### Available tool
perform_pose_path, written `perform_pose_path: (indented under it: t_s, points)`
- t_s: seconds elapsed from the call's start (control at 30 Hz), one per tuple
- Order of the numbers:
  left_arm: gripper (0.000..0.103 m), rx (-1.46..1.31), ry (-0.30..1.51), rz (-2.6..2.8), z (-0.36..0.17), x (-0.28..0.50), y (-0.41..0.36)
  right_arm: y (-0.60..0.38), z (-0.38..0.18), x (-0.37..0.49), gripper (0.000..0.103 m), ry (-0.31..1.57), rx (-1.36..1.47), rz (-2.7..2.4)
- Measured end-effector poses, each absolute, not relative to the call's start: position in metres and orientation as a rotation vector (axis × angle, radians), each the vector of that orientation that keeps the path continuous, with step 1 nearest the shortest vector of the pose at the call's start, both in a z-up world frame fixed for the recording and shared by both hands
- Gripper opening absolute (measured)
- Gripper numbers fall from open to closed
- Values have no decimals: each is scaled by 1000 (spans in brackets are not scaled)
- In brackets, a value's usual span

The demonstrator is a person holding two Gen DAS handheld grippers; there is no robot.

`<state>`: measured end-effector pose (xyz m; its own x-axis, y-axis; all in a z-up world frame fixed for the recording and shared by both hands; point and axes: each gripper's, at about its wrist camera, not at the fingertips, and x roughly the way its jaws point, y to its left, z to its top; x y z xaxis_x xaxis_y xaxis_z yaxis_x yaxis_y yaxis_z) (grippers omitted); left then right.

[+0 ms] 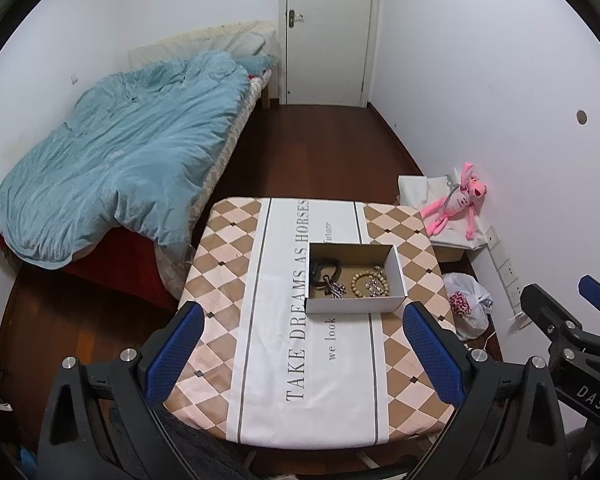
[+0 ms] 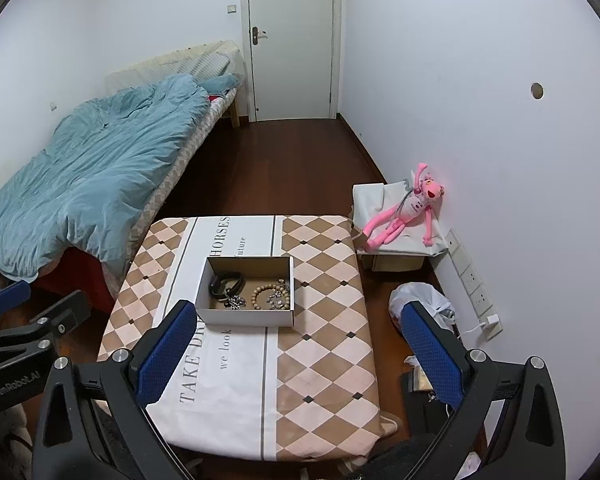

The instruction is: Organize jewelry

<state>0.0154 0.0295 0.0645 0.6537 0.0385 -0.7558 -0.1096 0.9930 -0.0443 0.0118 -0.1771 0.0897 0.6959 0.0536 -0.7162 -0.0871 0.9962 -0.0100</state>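
A white cardboard box [image 1: 356, 304] [image 2: 244, 316] stands on a table with a checked cloth [image 1: 260, 360] [image 2: 324, 344]. Inside lie a black band [image 1: 325, 269] [image 2: 225, 282], a beaded bracelet [image 1: 360, 282] [image 2: 260, 294] and silver chain pieces [image 1: 336, 289] [image 2: 277, 298]. My left gripper [image 1: 302, 354] is open and empty, held above the table's near half, short of the box. My right gripper [image 2: 296, 354] is open and empty, held above the table's right side, near the box. Each gripper shows at the edge of the other's view.
A bed with a blue duvet [image 1: 112, 160] [image 2: 80, 176] lies left of the table. A pink plush toy [image 1: 460, 204] [image 2: 408, 208] lies on a white box by the right wall. A white plastic bag [image 1: 468, 304] [image 2: 420, 300] and a power strip [image 2: 476, 288] are on the floor at right.
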Motion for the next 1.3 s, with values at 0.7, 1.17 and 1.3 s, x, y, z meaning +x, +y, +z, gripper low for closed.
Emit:
perform_pose_path:
  t_s: [0.7, 1.17, 1.3]
  points:
    - [102, -71, 972, 109, 39, 92, 24, -171, 57, 104, 103, 901, -92, 31]
    - [102, -63, 1024, 112, 23, 106, 24, -171, 35, 122, 103, 973, -91, 35]
    - [102, -65, 1036, 106, 19, 107, 25, -171, 32, 123, 103, 985, -90, 41]
